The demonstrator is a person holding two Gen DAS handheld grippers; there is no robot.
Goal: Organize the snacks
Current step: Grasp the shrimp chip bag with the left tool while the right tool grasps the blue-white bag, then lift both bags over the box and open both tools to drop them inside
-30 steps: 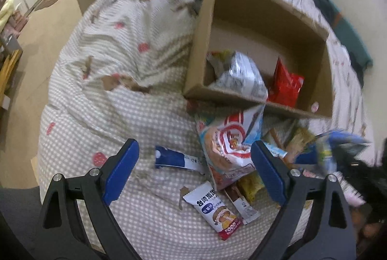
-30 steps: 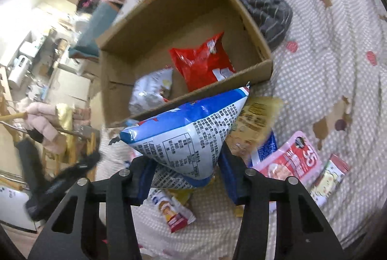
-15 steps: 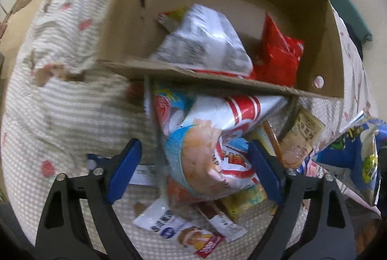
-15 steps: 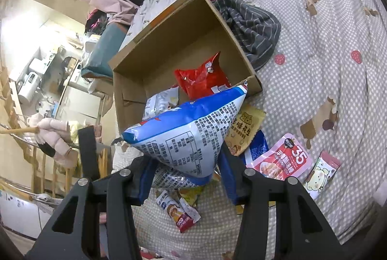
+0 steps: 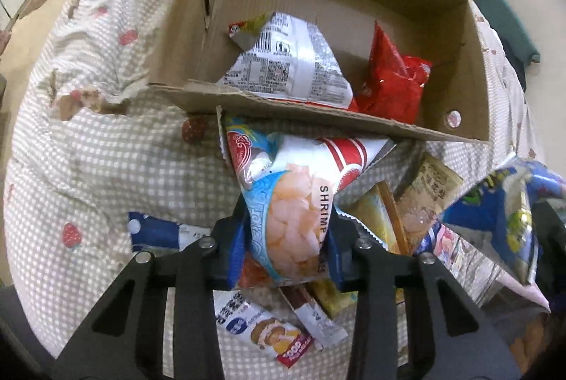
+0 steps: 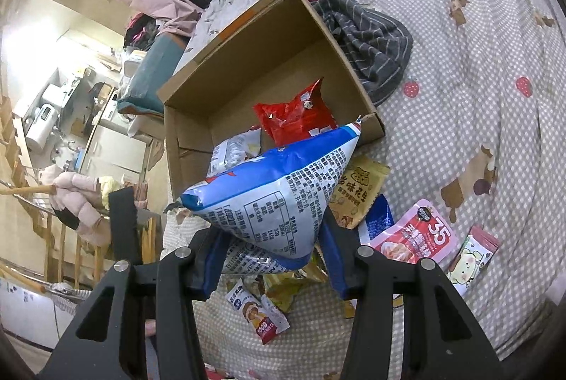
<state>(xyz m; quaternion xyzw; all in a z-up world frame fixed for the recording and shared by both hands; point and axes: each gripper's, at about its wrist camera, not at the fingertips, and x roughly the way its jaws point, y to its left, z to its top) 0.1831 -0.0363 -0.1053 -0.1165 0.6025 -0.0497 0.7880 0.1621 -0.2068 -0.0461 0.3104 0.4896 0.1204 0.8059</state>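
Now our left gripper (image 5: pixel 284 251) jaws closing on shrimp chip bag (image 5: pixel 293 203): light, puffy, crushable; we pinch lower body. Right gripper (image 6: pixel 270 254) jaws hold blue bag (image 6: pixel 269 192).

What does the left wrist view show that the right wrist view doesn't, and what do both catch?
Only the left wrist view: the left gripper, jaws closing around the shrimp chip bag.

Only the right wrist view: the striped grey cloth beside the box, the pink packet on the bedspread.

Both: the cardboard box holding the red bag and silver bag, and the blue bag in the right gripper.
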